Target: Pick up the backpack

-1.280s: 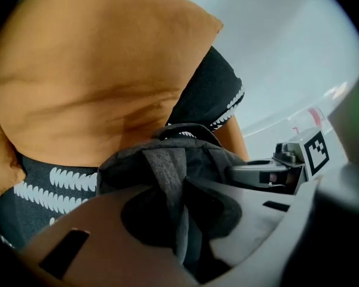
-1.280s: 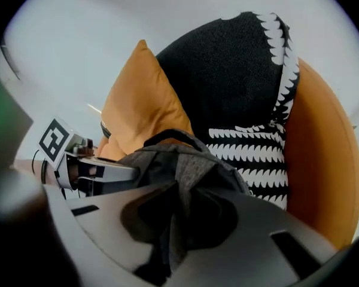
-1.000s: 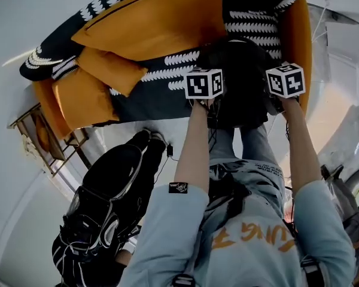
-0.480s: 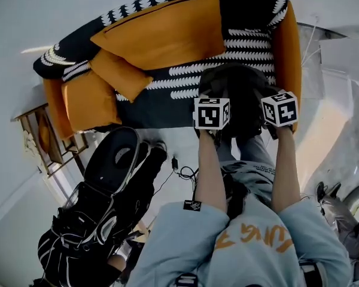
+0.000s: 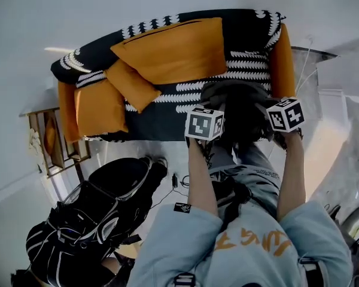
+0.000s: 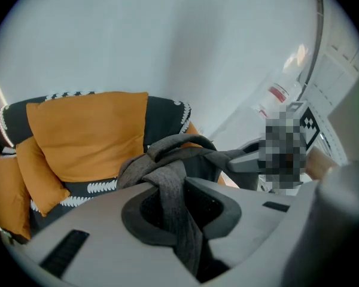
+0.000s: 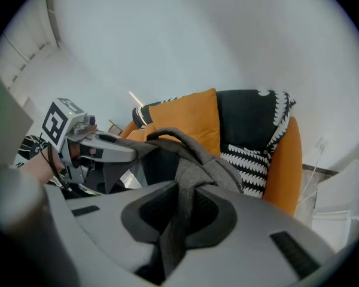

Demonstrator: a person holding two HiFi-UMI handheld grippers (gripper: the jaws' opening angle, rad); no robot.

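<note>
The dark grey backpack (image 5: 239, 106) hangs between my two grippers in front of the sofa's right end. In the left gripper view, my left gripper (image 6: 180, 223) is shut on a grey shoulder strap (image 6: 170, 187) that runs up to the backpack (image 6: 194, 160). My right gripper (image 7: 175, 223) is shut on the other grey strap (image 7: 188, 184), with the backpack's top (image 7: 167, 145) just beyond it. In the head view only the marker cubes of the left gripper (image 5: 203, 123) and the right gripper (image 5: 285, 113) show, and the jaws are hidden beneath them.
An orange sofa (image 5: 284, 64) with a black-and-white throw and orange cushions (image 5: 170, 49) stands against the wall. A large black bag (image 5: 90, 220) lies on the floor at lower left. A wooden side table (image 5: 48, 142) is at the left. A cable (image 5: 179, 181) lies on the floor.
Both grippers have come up and toward the person with the backpack hanging from its straps. It has left the sofa seat, and the sofa looks farther away.
</note>
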